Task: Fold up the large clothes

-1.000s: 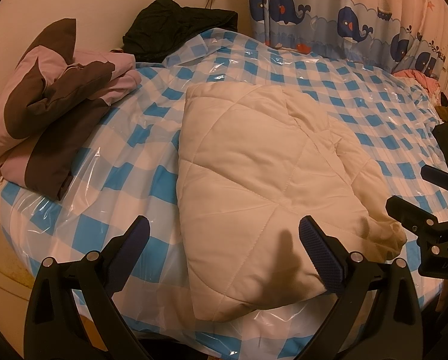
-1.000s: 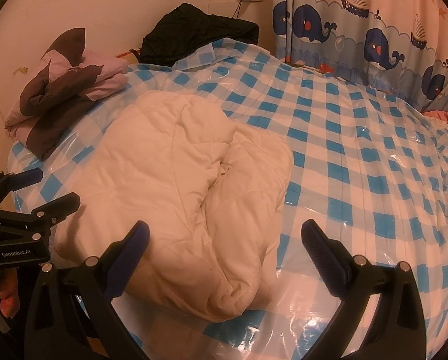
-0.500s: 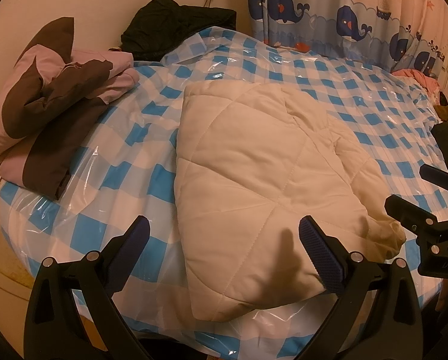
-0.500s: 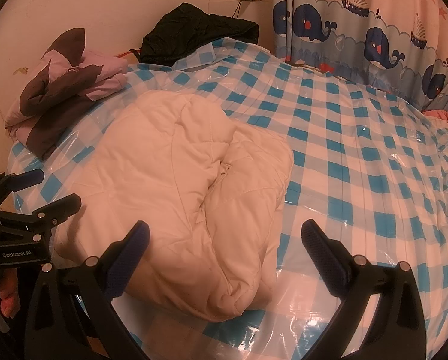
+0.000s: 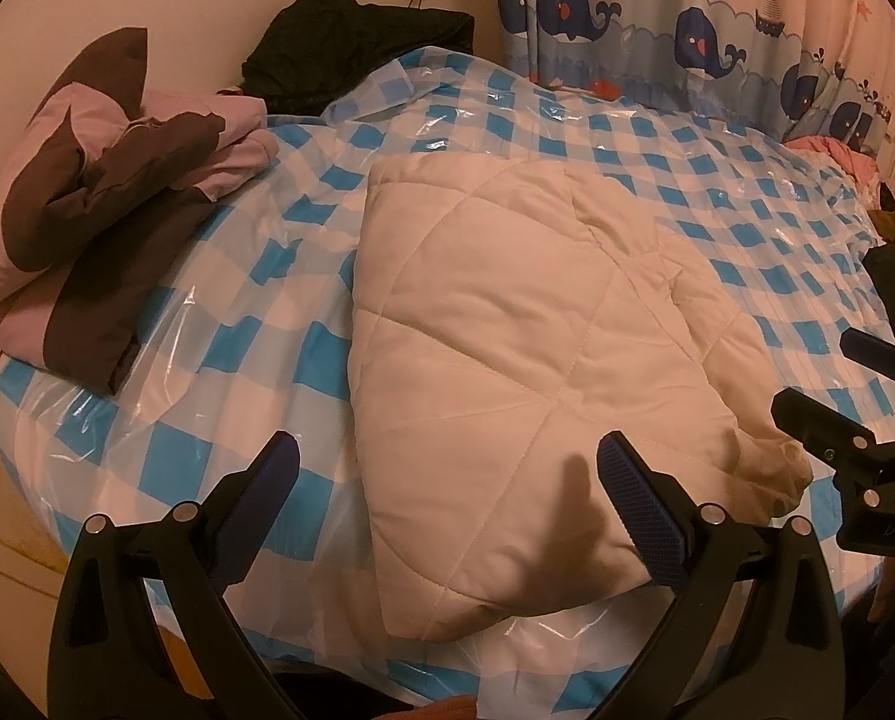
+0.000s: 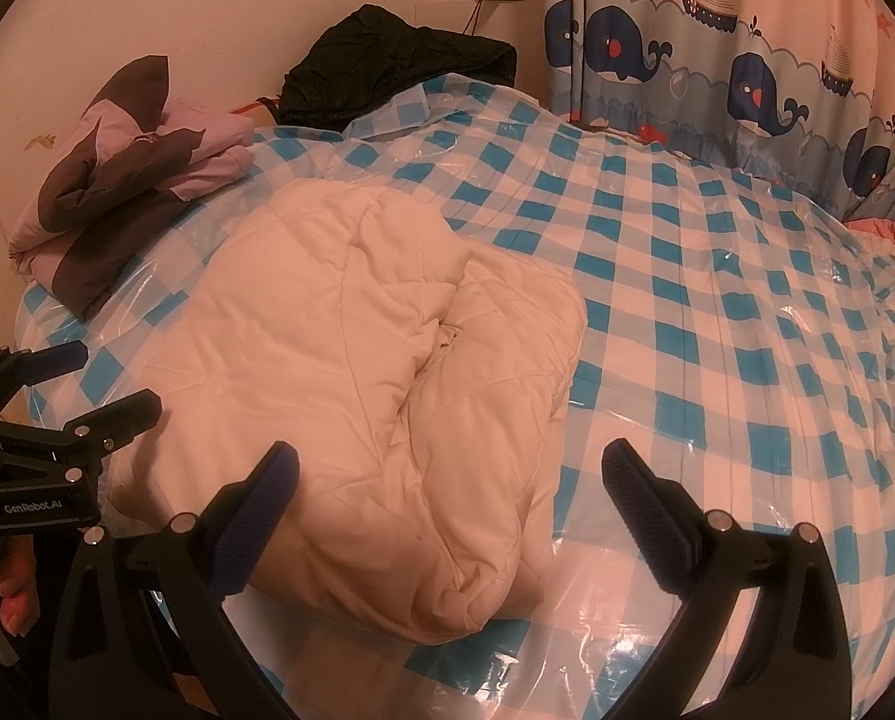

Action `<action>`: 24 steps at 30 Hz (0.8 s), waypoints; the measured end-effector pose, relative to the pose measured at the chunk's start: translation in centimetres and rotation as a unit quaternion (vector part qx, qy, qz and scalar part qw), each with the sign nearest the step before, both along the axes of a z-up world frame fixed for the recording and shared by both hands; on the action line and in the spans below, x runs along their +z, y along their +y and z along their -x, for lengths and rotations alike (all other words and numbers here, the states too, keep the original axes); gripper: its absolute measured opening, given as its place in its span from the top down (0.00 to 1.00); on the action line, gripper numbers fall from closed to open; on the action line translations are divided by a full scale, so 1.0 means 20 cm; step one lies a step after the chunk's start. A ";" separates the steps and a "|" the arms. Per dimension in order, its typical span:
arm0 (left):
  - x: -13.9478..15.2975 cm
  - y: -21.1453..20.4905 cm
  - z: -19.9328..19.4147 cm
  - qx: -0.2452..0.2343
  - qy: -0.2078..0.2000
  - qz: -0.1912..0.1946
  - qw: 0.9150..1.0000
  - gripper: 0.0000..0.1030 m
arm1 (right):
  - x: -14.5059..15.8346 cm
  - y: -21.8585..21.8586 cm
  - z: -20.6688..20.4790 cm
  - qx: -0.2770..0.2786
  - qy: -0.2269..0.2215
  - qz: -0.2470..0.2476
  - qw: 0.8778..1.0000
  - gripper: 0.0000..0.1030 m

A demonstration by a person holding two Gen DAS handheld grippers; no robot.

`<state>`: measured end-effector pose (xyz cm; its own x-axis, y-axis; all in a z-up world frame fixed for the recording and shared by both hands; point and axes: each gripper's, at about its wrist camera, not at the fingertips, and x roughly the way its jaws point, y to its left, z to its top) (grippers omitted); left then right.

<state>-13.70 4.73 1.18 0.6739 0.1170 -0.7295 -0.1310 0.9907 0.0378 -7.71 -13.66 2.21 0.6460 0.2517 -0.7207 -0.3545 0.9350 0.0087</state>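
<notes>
Nothing has moved much since before: both grippers still hover over the bed's [image 5: 255, 324] near edge. Left gripper [image 5: 447, 483] and right gripper [image 6: 447, 480] are spread wide, holding nothing. Cream quilted coat [image 5: 525, 360] lies folded at center; pink-brown jacket [image 5: 105, 222] at 10 o'clock.

a cream quilted padded garment [image 5: 507, 354] lies folded into a thick bundle on the blue-and-white checked bed cover [image 5: 255, 360], flat and smooth on its left half, bunched and creased along its right side.
</notes>
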 end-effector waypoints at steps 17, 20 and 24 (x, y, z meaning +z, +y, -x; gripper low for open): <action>-0.02 0.01 0.02 0.000 0.003 -0.009 1.000 0.07 | 0.00 0.00 0.00 0.000 -0.001 0.001 1.000 0.05; -0.02 0.02 0.01 0.000 0.005 -0.007 1.000 0.07 | 0.00 0.00 0.00 0.000 0.000 0.000 1.000 0.05; -0.02 0.02 0.01 -0.001 0.004 -0.007 1.000 0.07 | 0.00 0.00 0.00 0.001 -0.001 0.001 1.000 0.05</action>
